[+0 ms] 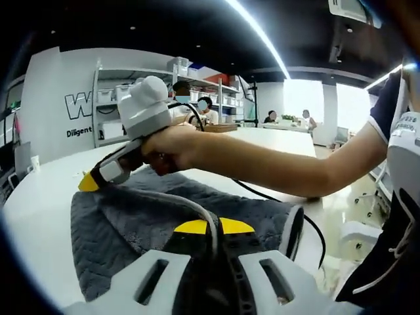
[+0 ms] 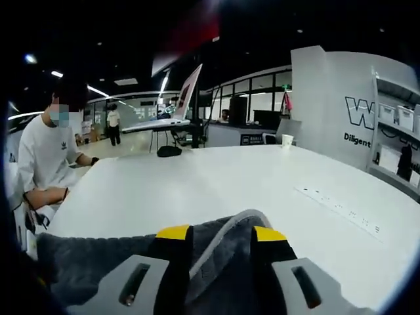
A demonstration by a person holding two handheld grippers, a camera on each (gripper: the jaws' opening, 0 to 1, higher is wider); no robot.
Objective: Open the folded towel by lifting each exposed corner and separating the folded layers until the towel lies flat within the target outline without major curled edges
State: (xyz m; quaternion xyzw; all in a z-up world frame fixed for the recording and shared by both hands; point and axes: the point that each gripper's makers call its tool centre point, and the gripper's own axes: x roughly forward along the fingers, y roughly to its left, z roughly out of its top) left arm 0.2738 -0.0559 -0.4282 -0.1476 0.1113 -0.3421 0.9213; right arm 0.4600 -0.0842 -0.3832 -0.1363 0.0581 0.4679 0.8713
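Yellow-tipped jaws of the left gripper (image 1: 213, 227) rise nearest the lens in the left gripper view, drawn close together on a raised grey-edged fold of the towel (image 1: 131, 230), which is pinched between them. Beyond them, the dark grey towel is seen spread over the white table (image 1: 39, 197), with its edge curving up to the jaws. Across it, the right gripper (image 1: 88, 182) is held by a hand (image 1: 172, 147) wrapped round its handle, the forearm stretched out nearly level from the person's body at the right and the tool angled downward so that its yellow tip meets the towel's far left corner.

Seen in the right gripper view, the right gripper (image 2: 222, 233) has its jaws set a little apart with a pale-edged fold of the towel (image 2: 79, 262) standing up between them, clamped there. A seated person (image 2: 46, 157) is seen at the table's (image 2: 230, 177) left side.
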